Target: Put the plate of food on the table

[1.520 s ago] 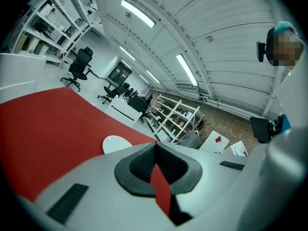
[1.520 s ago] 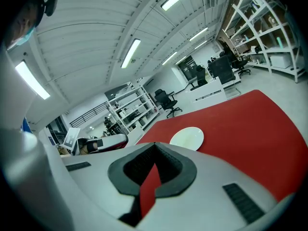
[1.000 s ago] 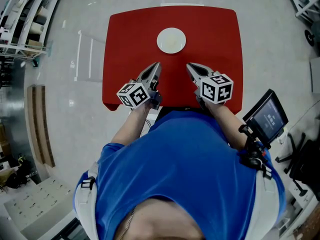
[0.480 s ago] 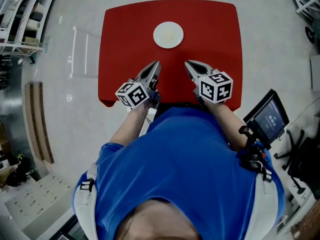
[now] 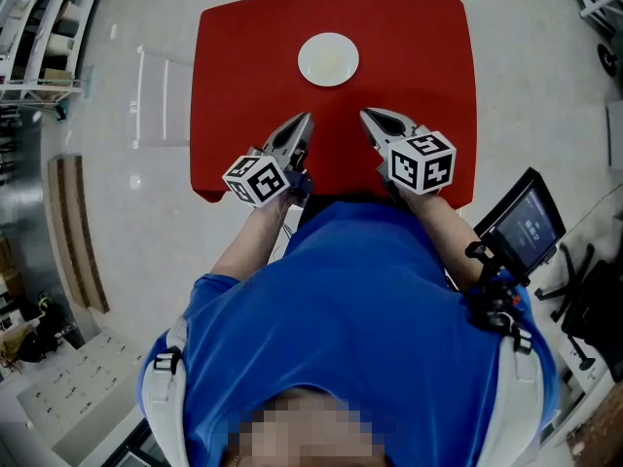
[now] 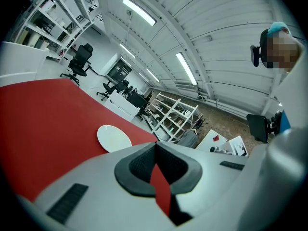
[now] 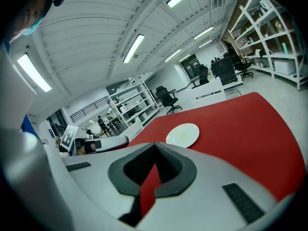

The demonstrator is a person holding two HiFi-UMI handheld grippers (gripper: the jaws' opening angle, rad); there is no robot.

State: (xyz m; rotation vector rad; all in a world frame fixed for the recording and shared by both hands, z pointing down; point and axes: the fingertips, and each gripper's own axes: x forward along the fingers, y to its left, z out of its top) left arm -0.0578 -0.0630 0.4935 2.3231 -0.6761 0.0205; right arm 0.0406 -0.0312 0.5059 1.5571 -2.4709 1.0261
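Observation:
A round white plate (image 5: 328, 58) lies on the red table (image 5: 243, 86), toward its far middle; it looks pale and bare, and I cannot tell whether food is on it. My left gripper (image 5: 304, 118) and right gripper (image 5: 367, 115) hover side by side over the table's near half, tips aimed at the plate and well short of it. Both are shut with nothing between the jaws. In the left gripper view the plate (image 6: 114, 138) lies beyond the closed tips (image 6: 155, 146). In the right gripper view the plate (image 7: 183, 134) lies ahead of the closed tips (image 7: 155, 146).
A person in a blue shirt (image 5: 360, 329) stands at the table's near edge. A dark screen on a stand (image 5: 526, 224) is at the right. Shelving (image 5: 39, 27) lines the far left; office chairs (image 6: 79, 64) and racks (image 7: 269, 42) stand beyond the table on a pale floor.
In the head view the table and plate sit a little higher than before. Both grippers keep their places over the near half and stay shut.

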